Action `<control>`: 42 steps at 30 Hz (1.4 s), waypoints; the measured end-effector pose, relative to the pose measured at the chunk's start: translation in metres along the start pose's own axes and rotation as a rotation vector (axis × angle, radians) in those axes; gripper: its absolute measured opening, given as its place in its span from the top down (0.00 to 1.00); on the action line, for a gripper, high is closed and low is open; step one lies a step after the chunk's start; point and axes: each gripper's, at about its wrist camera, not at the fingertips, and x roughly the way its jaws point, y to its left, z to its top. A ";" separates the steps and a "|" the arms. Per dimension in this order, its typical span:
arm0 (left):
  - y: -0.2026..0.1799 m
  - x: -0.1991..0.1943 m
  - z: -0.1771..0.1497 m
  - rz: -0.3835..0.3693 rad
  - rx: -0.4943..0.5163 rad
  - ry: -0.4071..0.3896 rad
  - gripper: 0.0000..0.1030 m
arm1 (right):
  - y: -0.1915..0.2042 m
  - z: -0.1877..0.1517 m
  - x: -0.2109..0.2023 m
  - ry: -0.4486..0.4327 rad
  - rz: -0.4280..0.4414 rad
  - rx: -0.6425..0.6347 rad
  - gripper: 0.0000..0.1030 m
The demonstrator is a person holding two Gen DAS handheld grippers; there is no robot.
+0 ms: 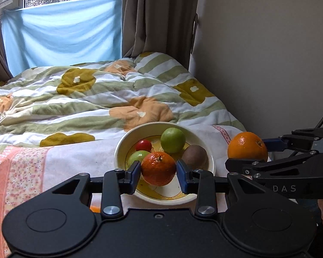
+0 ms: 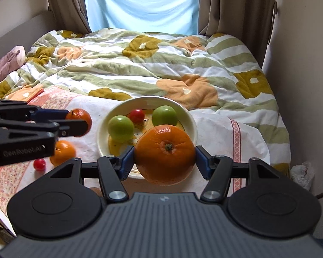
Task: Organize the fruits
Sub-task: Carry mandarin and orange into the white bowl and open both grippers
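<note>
Right wrist view shows the job roughly halfway. The bowl [image 2: 188, 116] already holds two green fruits [image 2: 121, 128], one red cherry tomato [image 2: 137, 115] and, visible only from the left wrist, a brown kiwi [image 1: 194, 154]. Both tools are loaded: the right tool [image 2: 164, 158] is clamped on a big orange [image 2: 164, 154], and the left tool [image 1: 158, 172] is clamped on a smaller, redder mandarin [image 1: 158, 168]. Both fruits hang in the air near the bowl, so I'd guess they drop in next.

Left to do: one more orange [image 2: 62, 152] and a red cherry tomato [image 2: 39, 164] sit on the floral cloth [image 2: 213, 137], left of the bowl and near the camera.

Room-wise, the bowl is getting crowded. The open patch is its near half, so that's where I'd aim. The two tools are close to each other on either side of the bowl, so going in together looks like a bump risk; one at a time seems safer. The cloth's right edge is near the side of the bed, with the wall [image 2: 308, 86] close beyond, so not much swing room on that side. The far side is all rumpled duvet [image 2: 161, 64], soft and uneven, where round fruit could roll.
</note>
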 end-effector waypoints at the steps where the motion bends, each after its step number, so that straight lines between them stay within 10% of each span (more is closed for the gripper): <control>1: -0.002 0.009 -0.001 0.005 0.007 0.012 0.61 | -0.005 0.001 0.006 0.006 0.007 -0.001 0.27; 17: -0.022 0.095 -0.022 0.117 0.128 0.150 0.58 | -0.039 -0.003 0.065 0.091 0.105 0.011 0.27; 21: -0.020 0.086 -0.020 0.120 0.113 0.118 0.09 | -0.038 -0.002 0.068 0.098 0.117 0.012 0.27; 42: 0.021 0.003 -0.026 0.233 -0.042 0.033 0.05 | 0.010 -0.003 0.076 0.079 0.132 -0.050 0.27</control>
